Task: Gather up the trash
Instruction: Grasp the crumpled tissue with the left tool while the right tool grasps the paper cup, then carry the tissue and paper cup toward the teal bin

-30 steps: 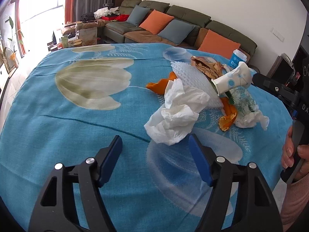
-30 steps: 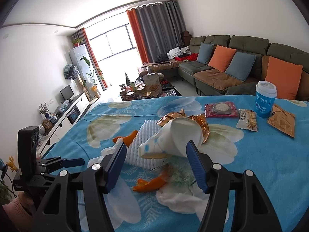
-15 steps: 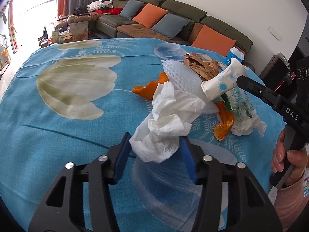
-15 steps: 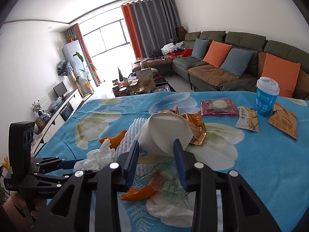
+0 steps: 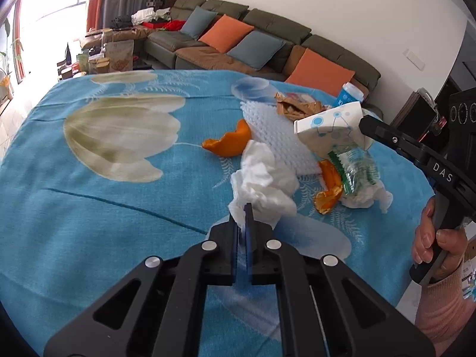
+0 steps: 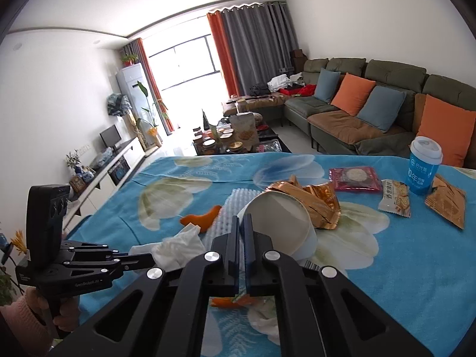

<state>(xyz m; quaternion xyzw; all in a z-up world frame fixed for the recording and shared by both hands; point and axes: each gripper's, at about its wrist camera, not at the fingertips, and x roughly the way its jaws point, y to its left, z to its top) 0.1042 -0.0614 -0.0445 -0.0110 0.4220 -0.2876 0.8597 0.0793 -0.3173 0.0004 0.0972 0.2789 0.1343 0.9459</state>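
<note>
My left gripper [image 5: 243,212] is shut on the edge of a crumpled white tissue [image 5: 264,183], which also shows in the right wrist view [image 6: 178,245]. My right gripper [image 6: 243,223] is shut on the rim of a white paper cup with blue dots [image 6: 279,223], held tipped on its side; the cup also shows in the left wrist view [image 5: 330,132]. Around them on the blue flowered cloth lie orange peels [image 5: 227,142], a white foam fruit net [image 5: 276,136], a crushed plastic bottle [image 5: 355,168], another tissue [image 5: 364,197] and gold wrappers [image 6: 312,197].
A blue lidded cup [image 6: 422,169], a red snack packet [image 6: 354,178], a white cracker packet [image 6: 394,197] and a brown packet [image 6: 446,205] lie at the far right of the table. A sofa [image 6: 372,110] stands behind it. The table edge [image 5: 416,276] is near my right hand.
Both grippers closed from wide open: the left onto the tissue, the right onto the cup rim. The cup has been tipped and lifted a little.
</note>
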